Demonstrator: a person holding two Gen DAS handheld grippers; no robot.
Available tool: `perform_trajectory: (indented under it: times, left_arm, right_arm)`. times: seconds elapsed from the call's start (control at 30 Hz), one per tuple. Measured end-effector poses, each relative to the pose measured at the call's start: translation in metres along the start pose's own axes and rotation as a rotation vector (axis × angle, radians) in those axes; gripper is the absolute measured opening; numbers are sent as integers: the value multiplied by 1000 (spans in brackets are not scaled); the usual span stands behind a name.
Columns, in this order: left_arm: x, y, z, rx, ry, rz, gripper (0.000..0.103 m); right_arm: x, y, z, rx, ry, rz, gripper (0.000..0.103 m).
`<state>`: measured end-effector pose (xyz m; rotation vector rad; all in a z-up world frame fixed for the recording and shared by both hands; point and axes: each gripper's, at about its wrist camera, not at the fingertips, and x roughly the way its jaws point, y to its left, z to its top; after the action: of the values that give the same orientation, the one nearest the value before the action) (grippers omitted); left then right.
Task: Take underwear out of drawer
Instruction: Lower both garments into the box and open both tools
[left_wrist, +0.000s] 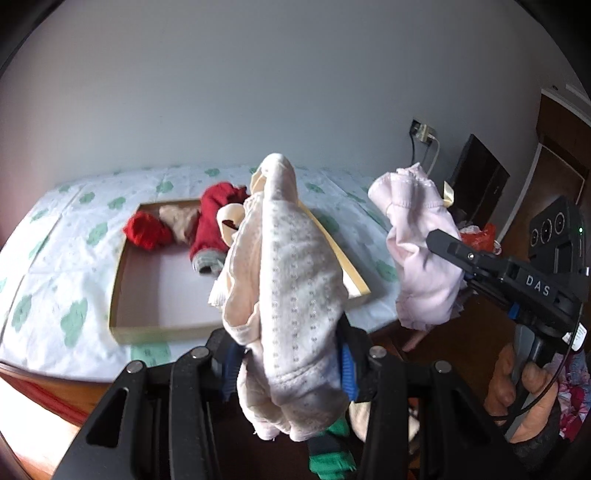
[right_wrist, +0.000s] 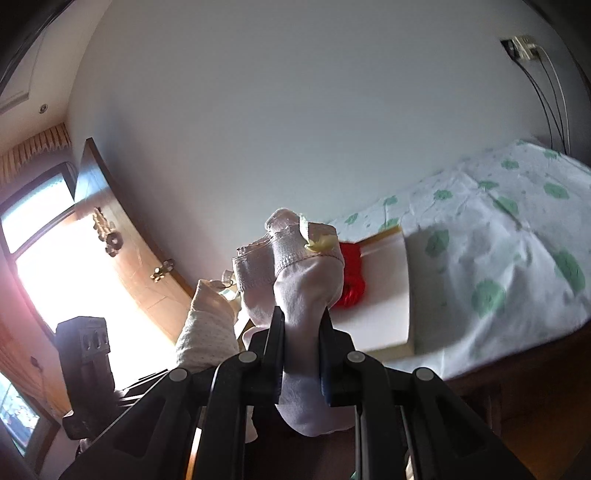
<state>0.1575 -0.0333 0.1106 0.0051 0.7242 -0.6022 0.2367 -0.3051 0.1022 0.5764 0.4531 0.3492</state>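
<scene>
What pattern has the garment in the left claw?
Cream cloth garment with small grey dots; left wrist view.

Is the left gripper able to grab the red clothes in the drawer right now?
Probably not yet. The left gripper is shut on the cream underwear, so it has no free grip. The red clothes lie uncovered in the open drawer on the bed, so nothing else blocks them.

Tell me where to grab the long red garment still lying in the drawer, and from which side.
Probably best to grip the red garment on its bunched upper part, coming straight down from above. It lies flat in the shallow open drawer, so the walls block a sideways approach, and the bunched folds give the fingers something to pinch. Both the left gripper and right gripper already hold underwear.
</scene>
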Motion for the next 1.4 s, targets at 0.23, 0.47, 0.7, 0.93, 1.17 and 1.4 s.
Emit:
perform_trajectory:
  times: [0.23, 0.47, 0.7, 0.93, 1.17, 1.4]
  left_arm:
    - [28, 3, 31, 6, -18, -14, 42]
    - [66, -4, 51, 46, 6, -18, 42]
    - [105, -8, 63, 76, 40, -1, 42]
    - [135, -17, 67, 79, 91, -36, 42]
    - [158, -6, 72, 54, 136, 9, 42]
    - [166, -8, 79, 98, 125, 32, 43]
  right_arm:
    - [39, -10, 24, -4, 22, -24, 18]
    - [77, -24, 46, -15, 32, -81, 18]
    - [121, -44, 64, 10, 84, -152, 18]
    - [144, -58, 67, 10, 117, -193, 18]
    - [165, -69, 75, 5, 166, -228, 18]
    - [190, -67, 79, -32, 226, -246, 18]
